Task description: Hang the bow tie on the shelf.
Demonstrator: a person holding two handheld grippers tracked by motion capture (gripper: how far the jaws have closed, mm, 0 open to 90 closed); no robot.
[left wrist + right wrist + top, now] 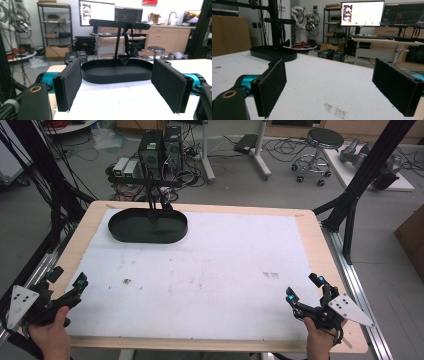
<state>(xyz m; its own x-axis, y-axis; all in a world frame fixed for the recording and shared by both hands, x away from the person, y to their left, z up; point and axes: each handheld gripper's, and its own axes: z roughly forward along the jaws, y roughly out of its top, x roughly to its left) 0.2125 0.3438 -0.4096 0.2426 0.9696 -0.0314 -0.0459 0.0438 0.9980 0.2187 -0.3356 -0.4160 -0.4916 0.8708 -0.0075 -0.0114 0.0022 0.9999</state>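
The white-covered table (210,270) is bare betw. the grippers, and far ahead of the left gripper (67,280) sits the oval black tray (148,226) w/ a T-shaped stand (117,37), long axis running across the table. A black bow tie (128,56) hangs from the crossbar, drooping toward the tray. Both left and right gripper (304,289) have jaws spread wide, holding nothing, so I'd judge nothing has begun.

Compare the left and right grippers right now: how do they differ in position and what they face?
The left gripper sits at the table's near left corner, the right gripper at the near right corner. The left one faces the black tray head-on, with the tray framed between its jaws; the right one sees the same tray off to its left, farther away. Both are open, empty, and held low over the white mat.
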